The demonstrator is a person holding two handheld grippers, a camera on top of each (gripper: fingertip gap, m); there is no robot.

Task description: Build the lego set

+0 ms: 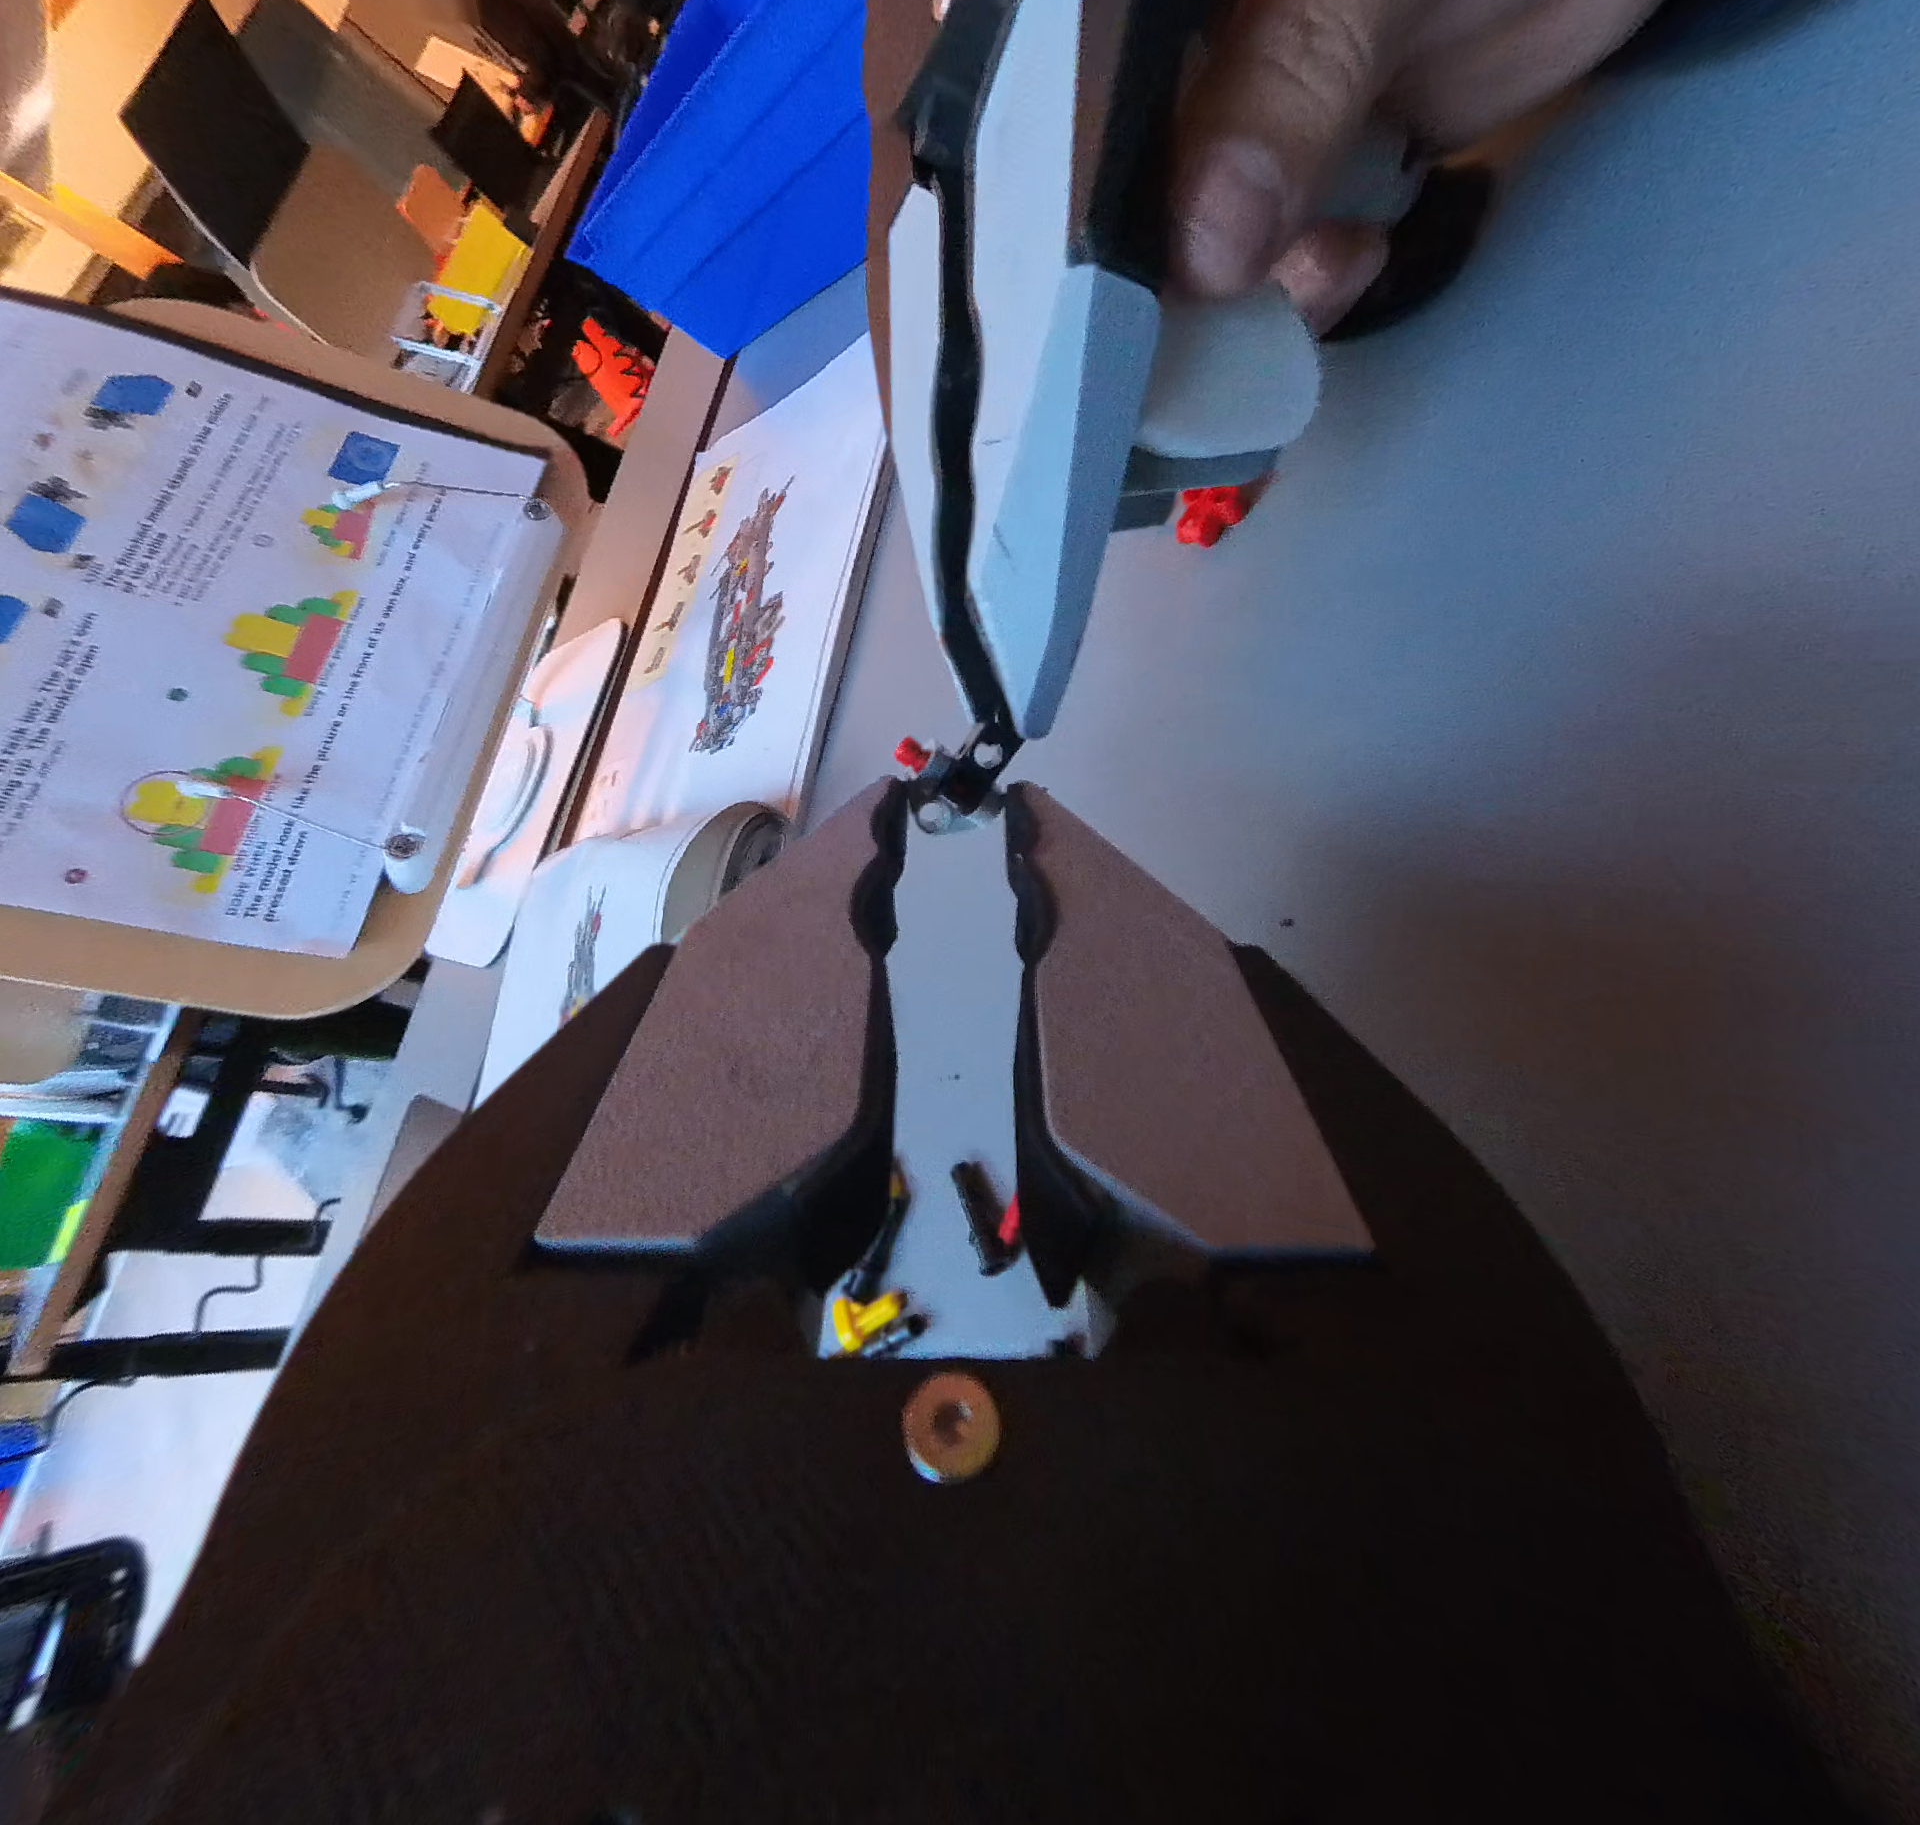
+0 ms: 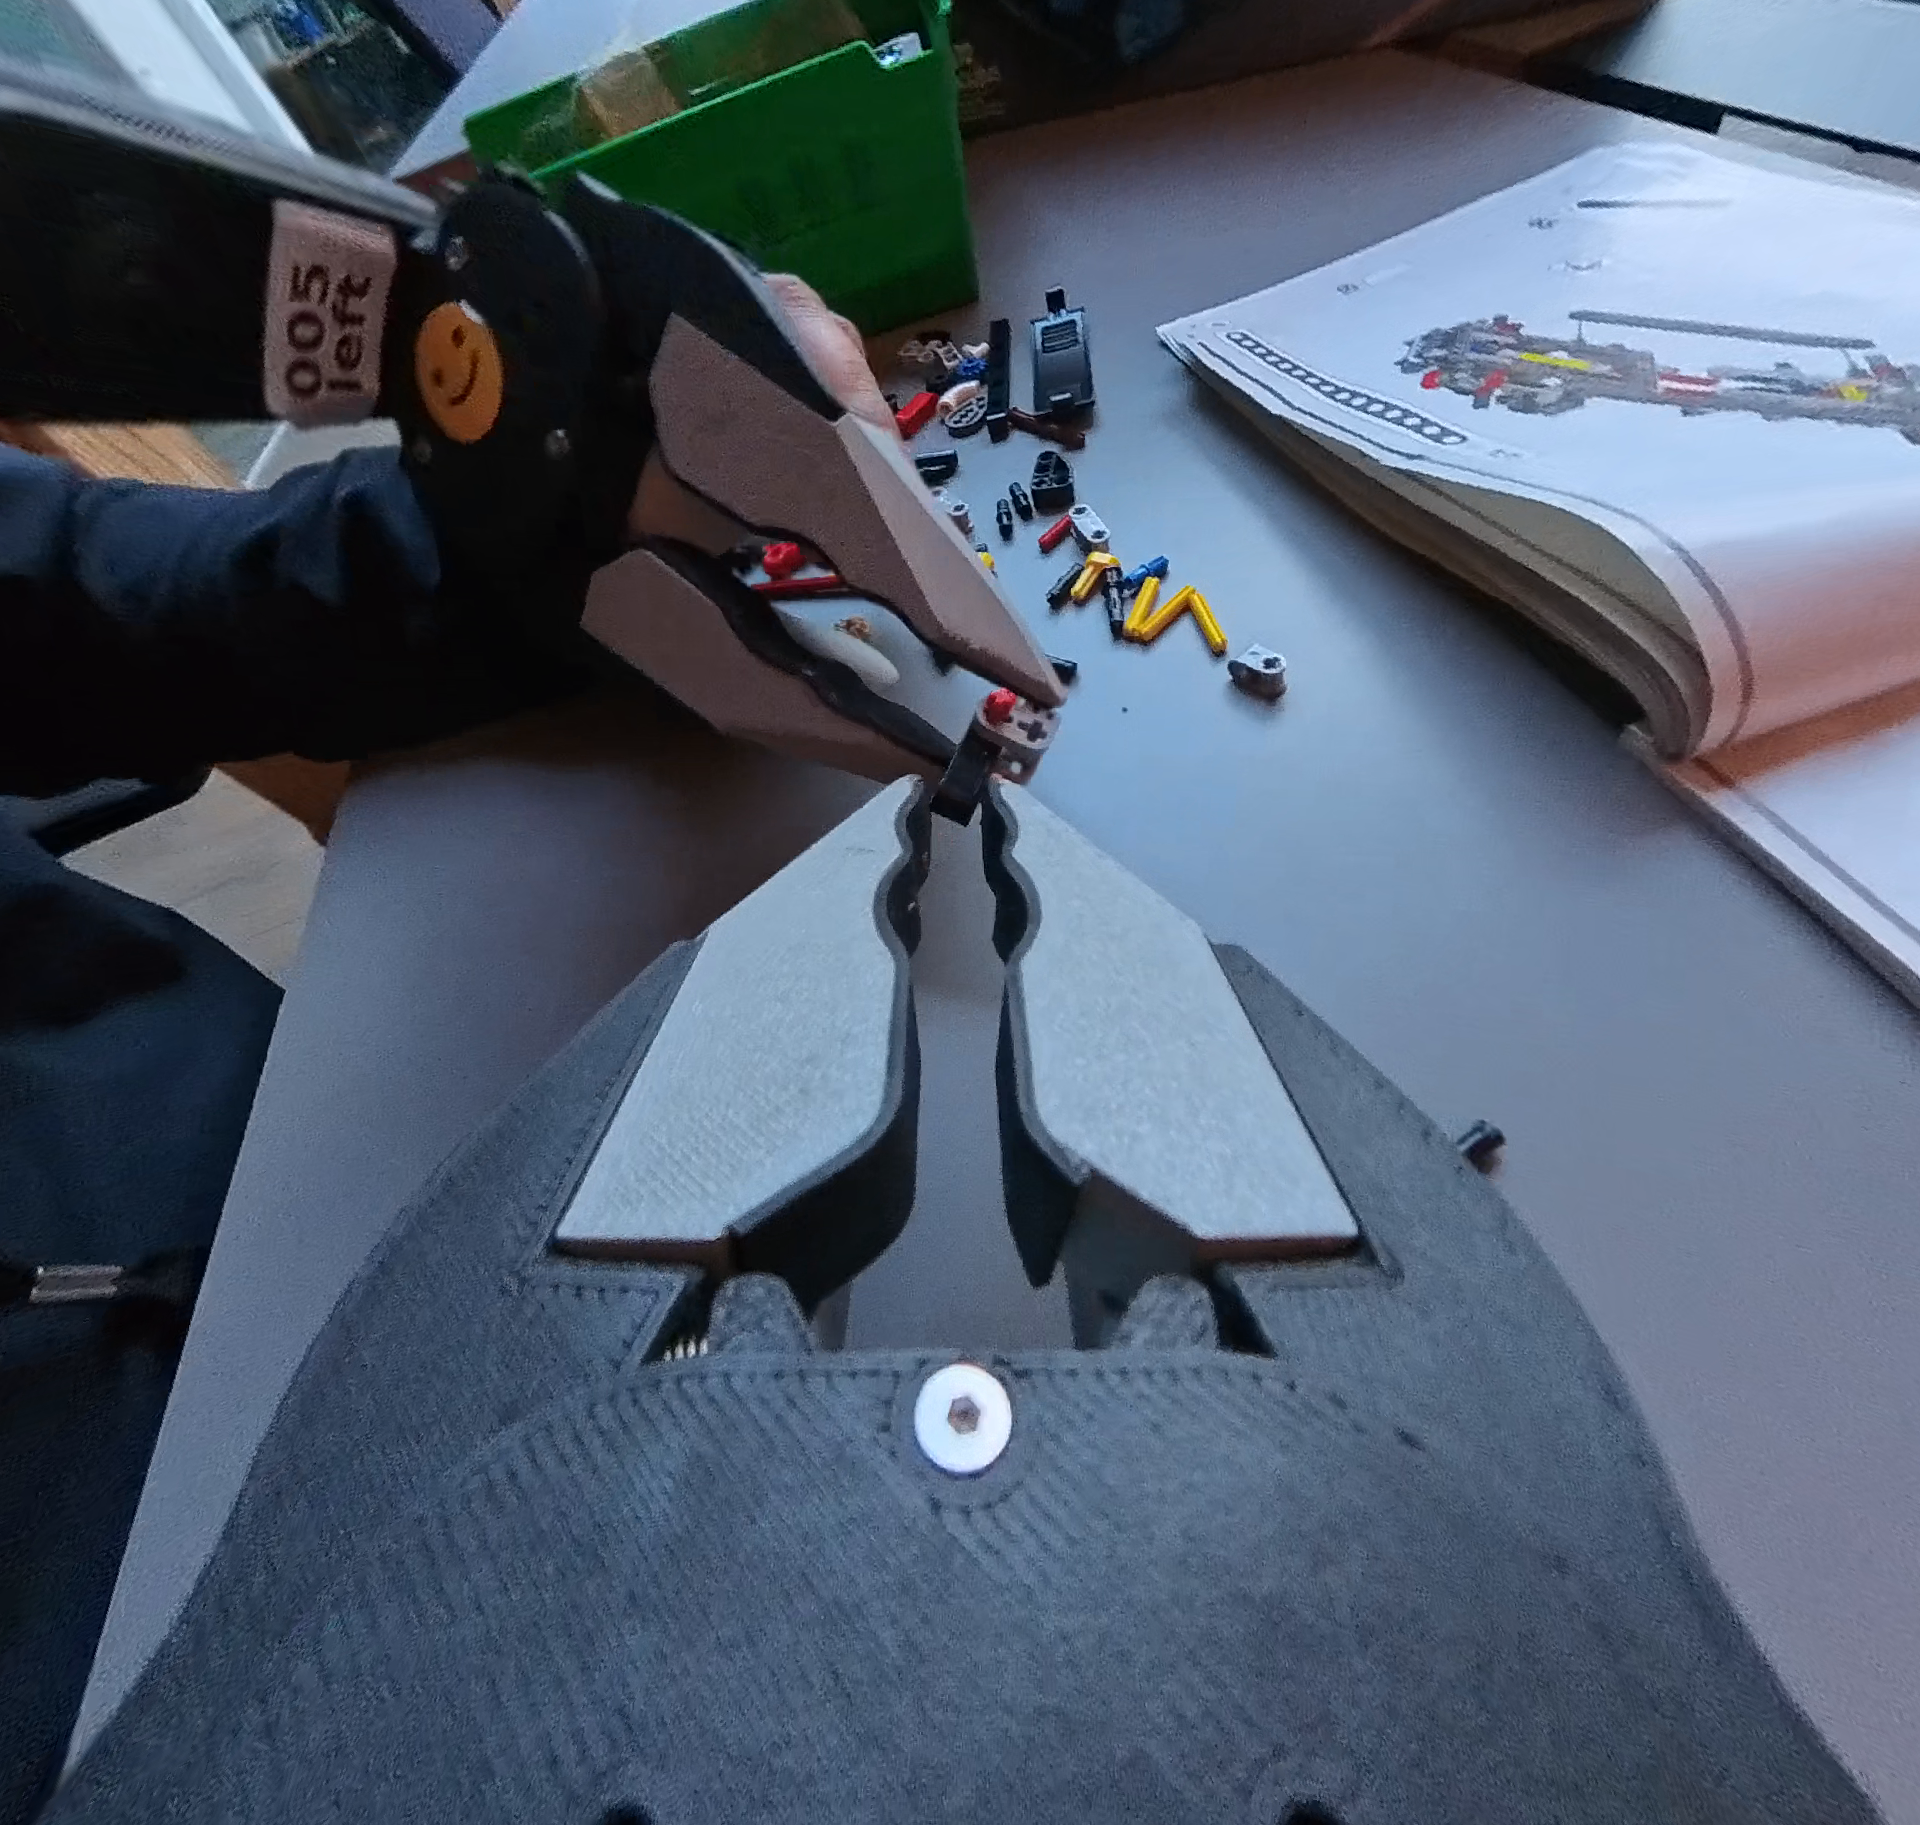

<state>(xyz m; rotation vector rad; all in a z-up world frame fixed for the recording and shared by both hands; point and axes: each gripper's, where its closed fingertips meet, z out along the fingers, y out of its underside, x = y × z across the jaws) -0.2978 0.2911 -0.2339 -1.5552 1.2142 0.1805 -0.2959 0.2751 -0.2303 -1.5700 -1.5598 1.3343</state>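
Note:
A small assembly hangs between both grippers above the grey table [image 2: 1351, 944]: a grey connector [image 2: 1031, 726] with a red pin [image 2: 1000, 705] and a black piece [image 2: 961, 773] joined to it. My left gripper [image 1: 956, 799] is shut on the grey connector [image 1: 940, 814]; it also shows in the right wrist view [image 2: 1029, 705], coming in from the left. My right gripper [image 2: 954, 793] is shut on the black piece, with both pads against it. In the left wrist view the right gripper [image 1: 1003, 731] comes down from above onto the black piece [image 1: 974, 765].
Several loose small pieces [image 2: 1091, 528] lie on the table beyond the grippers, with a single grey connector [image 2: 1259, 674] apart from them. An open instruction booklet [image 2: 1558, 445] lies at the right, a green bin [image 2: 810, 144] at the back. A blue bin [image 1: 748, 144] and a clipboard [image 1: 239, 653] stand to the left. My two grippers' fingertips are within a few centimetres of each other. The clipboard [image 1: 239, 653] is about 40 centimetres from both grippers' fingertips.

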